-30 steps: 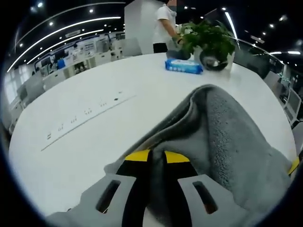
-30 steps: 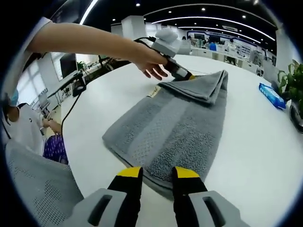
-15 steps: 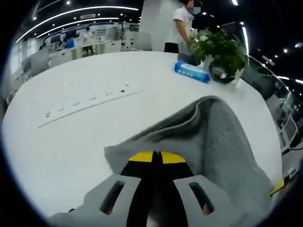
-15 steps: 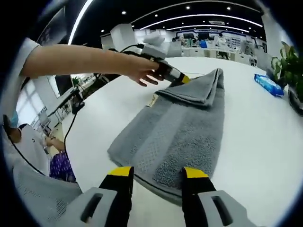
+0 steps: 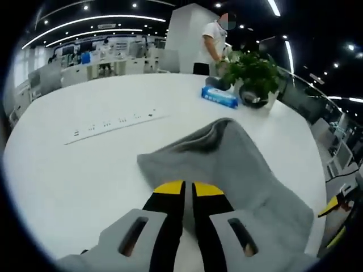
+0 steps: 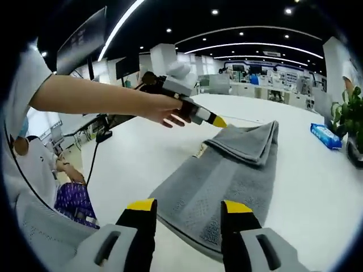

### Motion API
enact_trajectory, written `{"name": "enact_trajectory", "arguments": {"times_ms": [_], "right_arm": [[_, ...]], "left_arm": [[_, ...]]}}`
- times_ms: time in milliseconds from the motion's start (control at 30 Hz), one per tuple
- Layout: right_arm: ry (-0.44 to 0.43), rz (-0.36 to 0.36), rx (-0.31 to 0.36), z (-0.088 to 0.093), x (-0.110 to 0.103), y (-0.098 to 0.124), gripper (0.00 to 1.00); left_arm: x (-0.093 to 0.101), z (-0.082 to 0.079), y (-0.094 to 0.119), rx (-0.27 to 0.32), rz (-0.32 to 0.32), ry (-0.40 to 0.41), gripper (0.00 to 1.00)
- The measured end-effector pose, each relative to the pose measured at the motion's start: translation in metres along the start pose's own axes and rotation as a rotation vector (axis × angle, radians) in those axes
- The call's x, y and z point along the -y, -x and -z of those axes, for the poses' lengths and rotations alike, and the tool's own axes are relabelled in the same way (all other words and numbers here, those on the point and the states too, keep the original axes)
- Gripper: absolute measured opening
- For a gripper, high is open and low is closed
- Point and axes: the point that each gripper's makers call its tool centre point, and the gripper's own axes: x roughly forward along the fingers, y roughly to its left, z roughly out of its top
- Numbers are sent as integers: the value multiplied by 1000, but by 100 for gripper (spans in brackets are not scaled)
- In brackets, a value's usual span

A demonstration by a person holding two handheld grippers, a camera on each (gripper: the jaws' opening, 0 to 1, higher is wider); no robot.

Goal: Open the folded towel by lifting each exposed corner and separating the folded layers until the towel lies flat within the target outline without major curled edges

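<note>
The grey towel (image 6: 227, 181) lies folded lengthwise on the white table (image 6: 317, 198), with a narrower folded layer on top at its far end. In the right gripper view my left gripper (image 6: 218, 120), held in a person's hand, is shut on that top layer's near corner and holds it a little above the lower layer. In the left gripper view the same left gripper (image 5: 188, 190) has its yellow-tipped jaws pressed together on the towel (image 5: 238, 164), which runs away to the right. My right gripper (image 6: 190, 208) stands open over the towel's near edge, touching nothing.
A blue wipes pack (image 5: 220, 97) and a potted plant (image 5: 255, 62) stand at the table's far side, with a person (image 5: 211, 39) behind them. A socket strip (image 5: 116, 120) is set into the table. A seated person (image 6: 34, 164) is beside the table's left edge.
My right gripper's jaws have spread wider and drawn back from the towel's near edge. The left gripper has carried the gripped corner up and outward, loosening the top fold.
</note>
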Motion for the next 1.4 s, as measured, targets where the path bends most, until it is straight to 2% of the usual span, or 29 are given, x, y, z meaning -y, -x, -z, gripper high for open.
{"name": "enact_trajectory", "arguments": {"times_ms": [100,200,333,433,533,700,800,867,933,1067,1200,1333,1400], "right_arm": [[52,-8,13,-6,-7,-1,44],[89,-20,-4,-8,-15,-4,44],[117,-37,4,-15,-27,-8,44],[139,-57,7,-17,-37,-12,44],[189,-76,-13,-15,-47,-16,43],[258,-90,-40,-11,-56,-21,40],[293,-88,-52,-10,-59,-24,34],[321,-95,-56,-10,-63,-28,32],[348,-95,-68,-7,-64,-32,32],[392,-91,-142,9,-61,-42,29],[428,-89,-164,16,-59,-51,28],[436,-83,-189,22,-58,-58,27],[473,-78,-197,25,-55,-62,26]], "left_arm": [[11,-5,20,65,-1,18,4],[20,-3,35,89,0,38,5],[28,0,57,131,-12,53,6],[36,8,77,142,-19,53,7],[41,17,91,150,-53,42,7],[48,34,110,183,-66,120,7],[51,40,117,202,-66,139,7],[55,46,123,215,-55,194,7],[58,52,128,221,-56,199,7],[62,62,140,239,-70,186,7],[65,67,149,245,-75,190,7],[71,73,156,266,-72,235,7],[73,76,158,269,-78,244,7]]}}
